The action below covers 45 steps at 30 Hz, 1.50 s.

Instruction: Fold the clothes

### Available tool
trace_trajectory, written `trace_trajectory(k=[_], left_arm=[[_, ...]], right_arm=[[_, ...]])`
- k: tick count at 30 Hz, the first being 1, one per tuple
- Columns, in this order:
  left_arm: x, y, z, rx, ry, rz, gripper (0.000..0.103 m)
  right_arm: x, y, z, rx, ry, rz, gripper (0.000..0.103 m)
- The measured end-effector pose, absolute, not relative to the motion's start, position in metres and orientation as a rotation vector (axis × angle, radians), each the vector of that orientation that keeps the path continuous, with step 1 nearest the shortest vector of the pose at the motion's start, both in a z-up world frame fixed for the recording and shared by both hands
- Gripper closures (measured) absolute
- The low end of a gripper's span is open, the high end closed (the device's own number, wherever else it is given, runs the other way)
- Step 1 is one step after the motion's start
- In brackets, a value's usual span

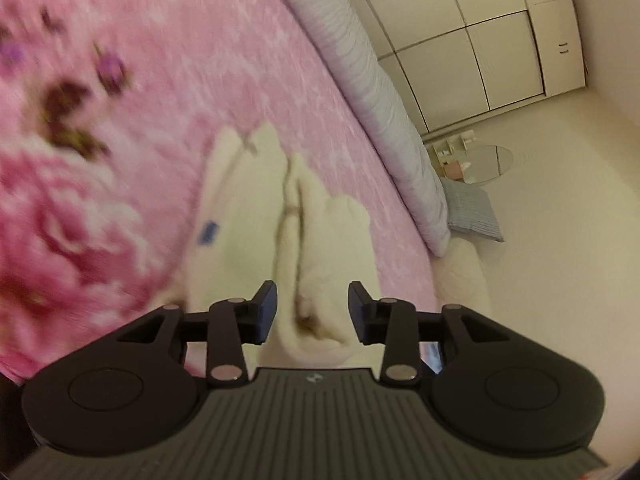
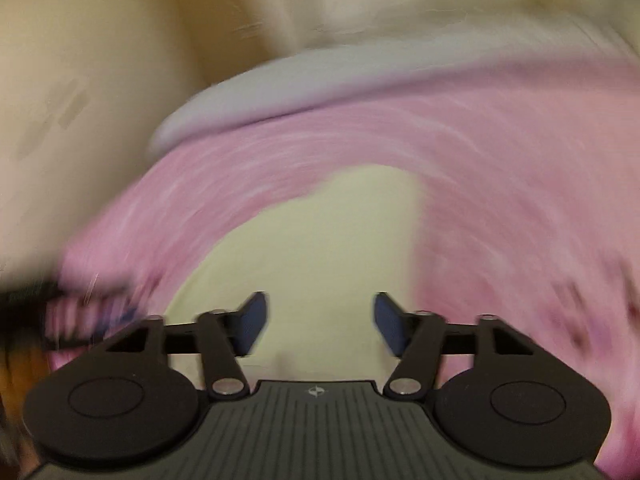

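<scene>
My left tongs (image 1: 312, 307) stand partly open, the blue pads clear of the cloth on both sides. A bunched fold of the cream garment (image 1: 256, 216) rises between them, and I cannot see either pad pressing on it. My right tongs (image 2: 320, 322) are spread wider, with nothing pinched between them; they hang over the flat pale expanse of the same garment (image 2: 320, 248) without touching it, as far as I can tell.

The garment lies on the pink floral bedspread (image 1: 140, 80), toward the bed's side edge where a grey striped pillow roll (image 1: 372, 92) runs along the border. From my left view it is crumpled lengthwise, with a dark drawstring (image 1: 289, 208) trailing down its middle and a small blue label (image 1: 208, 233) on its left part. From my right view it looks like a smooth, pale yellow-cream patch with a straight right-hand edge.

My right view is heavily smeared by motion, so seams and folds there cannot be read, and a dark and striped shape at the lower left edge is unidentifiable. The near end of the garment is hidden under both tong bodies. Beyond the bed, white wardrobe doors (image 1: 460, 40) and a round mirror (image 1: 486, 162) on the floor show.
</scene>
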State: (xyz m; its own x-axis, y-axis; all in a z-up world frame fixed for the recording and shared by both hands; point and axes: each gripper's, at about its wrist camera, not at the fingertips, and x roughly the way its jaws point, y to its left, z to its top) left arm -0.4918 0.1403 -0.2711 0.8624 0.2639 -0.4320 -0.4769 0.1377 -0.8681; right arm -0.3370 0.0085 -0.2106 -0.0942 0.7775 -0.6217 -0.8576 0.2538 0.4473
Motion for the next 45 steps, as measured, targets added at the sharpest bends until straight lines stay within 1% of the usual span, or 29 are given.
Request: trace_trajectory(k=[1,3,4,5,8,13,15,16,17,18,20,22,24,26,28,31,33,35,37,39,43,45], left_arm=[[-0.484,0.144,-0.276,-1.358,0.193,0.524,0.067],[-0.470,0.152,-0.284,-1.402,0.193,0.511,0.062],[-0.462,0.157,-0.288,-1.418,0.198,0.513,0.058],[-0.455,0.162,-0.292,-1.426,0.205,0.516,0.058],[-0.437,0.177,-0.302,-1.423,0.242,0.565,0.059],[-0.406,0.198,-0.308,-1.376,0.321,0.536,0.059],[-0.398,0.204,-0.307,-1.362,0.334,0.516,0.062],[-0.395,0.205,-0.307,-1.348,0.340,0.502,0.065],[-0.393,0.207,-0.306,-1.331,0.347,0.490,0.075],[-0.391,0.208,-0.305,-1.315,0.353,0.478,0.081],[-0.395,0.206,-0.295,-1.243,0.340,0.469,0.087],[-0.407,0.202,-0.274,-1.133,0.291,0.467,0.089],[-0.426,0.201,-0.253,-1.067,0.232,0.451,0.089],[-0.442,0.201,-0.245,-1.021,0.228,0.473,0.089],[-0.456,0.201,-0.254,-1.010,0.263,0.509,0.089],[-0.470,0.201,-0.287,-1.089,0.288,0.541,0.089],[-0.478,0.199,-0.290,-1.111,0.243,0.538,0.090],[-0.481,0.198,-0.281,-1.078,0.216,0.538,0.090],[-0.484,0.200,-0.278,-1.053,0.220,0.549,0.090],[-0.485,0.206,-0.289,-1.073,0.242,0.570,0.090],[-0.495,0.202,-0.311,-1.119,0.243,0.595,0.089],[-0.493,0.194,-0.308,-1.090,0.256,0.615,0.089]], right_arm=[[-0.314,0.007,-0.222,-0.027,1.053,1.271,0.065],[-0.277,0.009,-0.249,0.101,1.247,1.097,0.071],[-0.267,0.011,-0.261,0.149,1.313,1.051,0.072],[-0.260,0.014,-0.272,0.191,1.366,1.019,0.072],[-0.257,0.020,-0.291,0.279,1.452,1.022,0.072],[-0.261,0.034,-0.306,0.288,1.475,1.051,0.074],[-0.262,0.037,-0.309,0.290,1.482,1.058,0.075],[-0.262,0.038,-0.310,0.292,1.486,1.063,0.076],[-0.262,0.039,-0.311,0.293,1.489,1.068,0.077],[-0.263,0.041,-0.310,0.287,1.488,1.076,0.079],[-0.268,0.050,-0.306,0.235,1.453,1.111,0.083],[-0.282,0.057,-0.293,0.151,1.385,1.168,0.084],[-0.299,0.064,-0.279,0.060,1.305,1.230,0.091],[-0.324,0.073,-0.262,-0.075,1.190,1.284,0.091],[-0.348,0.082,-0.252,-0.216,1.071,1.309,0.091],[-0.378,0.090,-0.246,-0.396,0.935,1.313,0.090],[-0.387,0.093,-0.244,-0.444,0.899,1.317,0.090],[-0.395,0.094,-0.242,-0.486,0.868,1.323,0.090],[-0.404,0.096,-0.242,-0.525,0.833,1.329,0.090],[-0.416,0.099,-0.244,-0.573,0.781,1.328,0.090],[-0.447,0.100,-0.250,-0.706,0.619,1.308,0.090],[-0.456,0.099,-0.258,-0.755,0.537,1.305,0.090]])
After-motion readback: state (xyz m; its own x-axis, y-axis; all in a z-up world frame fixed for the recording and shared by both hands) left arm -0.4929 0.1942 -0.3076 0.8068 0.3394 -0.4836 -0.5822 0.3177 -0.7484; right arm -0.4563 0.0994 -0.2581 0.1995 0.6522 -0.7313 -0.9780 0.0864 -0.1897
